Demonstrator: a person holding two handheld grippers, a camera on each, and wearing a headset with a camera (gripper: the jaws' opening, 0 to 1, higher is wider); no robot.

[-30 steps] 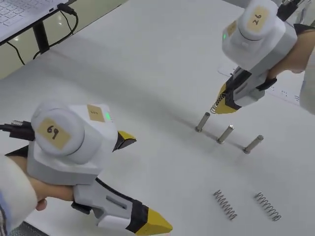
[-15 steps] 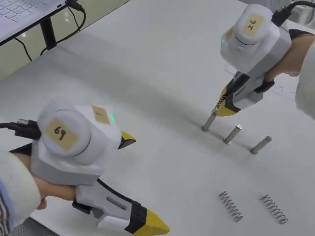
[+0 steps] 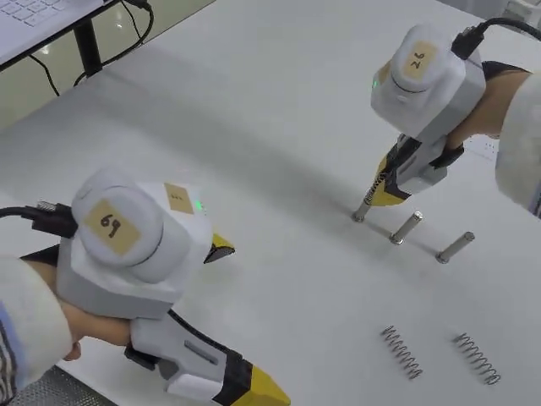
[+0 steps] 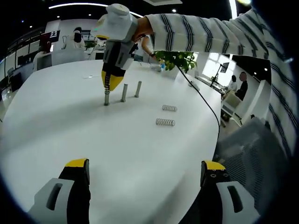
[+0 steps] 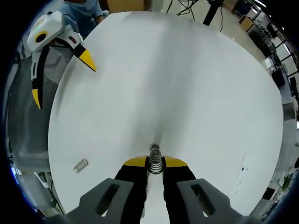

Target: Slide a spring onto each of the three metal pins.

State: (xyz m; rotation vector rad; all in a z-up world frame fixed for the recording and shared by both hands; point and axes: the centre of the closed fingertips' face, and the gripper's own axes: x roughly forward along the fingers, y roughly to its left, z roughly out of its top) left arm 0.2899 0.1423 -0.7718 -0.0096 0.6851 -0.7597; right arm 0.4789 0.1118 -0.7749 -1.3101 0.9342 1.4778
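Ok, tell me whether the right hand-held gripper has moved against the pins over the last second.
Yes. The right hand-held gripper has come down onto the leftmost pin, so the spring now covers that pin's top.

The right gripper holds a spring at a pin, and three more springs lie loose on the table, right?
Two, not three: the head view shows two loose springs on the table. The right gripper does hold a spring at a pin.
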